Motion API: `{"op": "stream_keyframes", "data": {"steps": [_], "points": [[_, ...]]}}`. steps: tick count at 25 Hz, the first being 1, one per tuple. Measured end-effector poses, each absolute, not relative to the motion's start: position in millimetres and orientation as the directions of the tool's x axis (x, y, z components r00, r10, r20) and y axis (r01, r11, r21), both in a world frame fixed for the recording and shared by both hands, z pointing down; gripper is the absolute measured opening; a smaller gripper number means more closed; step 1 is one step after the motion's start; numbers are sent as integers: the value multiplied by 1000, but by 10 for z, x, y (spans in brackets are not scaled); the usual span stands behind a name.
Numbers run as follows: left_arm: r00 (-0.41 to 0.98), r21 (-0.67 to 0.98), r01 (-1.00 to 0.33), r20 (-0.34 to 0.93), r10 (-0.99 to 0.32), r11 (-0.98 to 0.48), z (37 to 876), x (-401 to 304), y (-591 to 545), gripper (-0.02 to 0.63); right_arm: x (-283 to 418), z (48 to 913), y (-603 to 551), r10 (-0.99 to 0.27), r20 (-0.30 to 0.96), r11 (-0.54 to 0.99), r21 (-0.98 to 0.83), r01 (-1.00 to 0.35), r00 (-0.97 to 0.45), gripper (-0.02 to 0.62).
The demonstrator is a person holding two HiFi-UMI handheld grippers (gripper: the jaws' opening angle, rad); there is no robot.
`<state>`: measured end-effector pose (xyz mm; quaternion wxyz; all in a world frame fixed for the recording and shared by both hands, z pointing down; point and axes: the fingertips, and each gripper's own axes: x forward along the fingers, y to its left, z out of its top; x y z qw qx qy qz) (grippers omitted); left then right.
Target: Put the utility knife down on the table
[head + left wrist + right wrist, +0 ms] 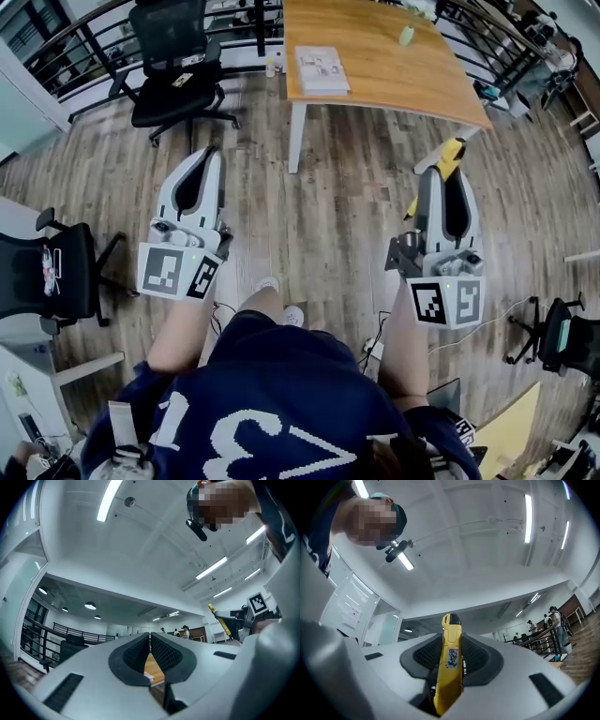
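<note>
The yellow utility knife point(452, 151) is clamped between the jaws of my right gripper point(447, 171), and its black-tipped end sticks out past the fingertips. In the right gripper view the knife point(450, 663) stands upright between the dark ribbed pads point(480, 658), pointing up toward the ceiling. My left gripper point(208, 156) is shut with nothing in it; in its own view the pads point(164, 652) meet at the tips. Both grippers are held over the wooden floor, short of the wooden table point(394, 70). The left gripper view also catches the knife point(220, 620) at the right.
On the table lie a white booklet point(321, 68) and a small bottle point(406, 36). A black office chair point(178, 66) stands left of the table, another chair point(56, 272) at the left edge, a third point(562, 333) at the right. Railings run along the back.
</note>
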<state>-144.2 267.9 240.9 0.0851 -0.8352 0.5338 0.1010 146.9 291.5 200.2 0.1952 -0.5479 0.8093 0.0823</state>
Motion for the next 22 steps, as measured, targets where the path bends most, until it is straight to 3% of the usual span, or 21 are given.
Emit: {"op": "stream_keyframes", "data": {"steps": [22], "points": [[411,-41,-909,-259,-874,-416,2424,-1719,310,23,1252,1853,614,-856,-407,378,-74,-923,-318,140]]}}
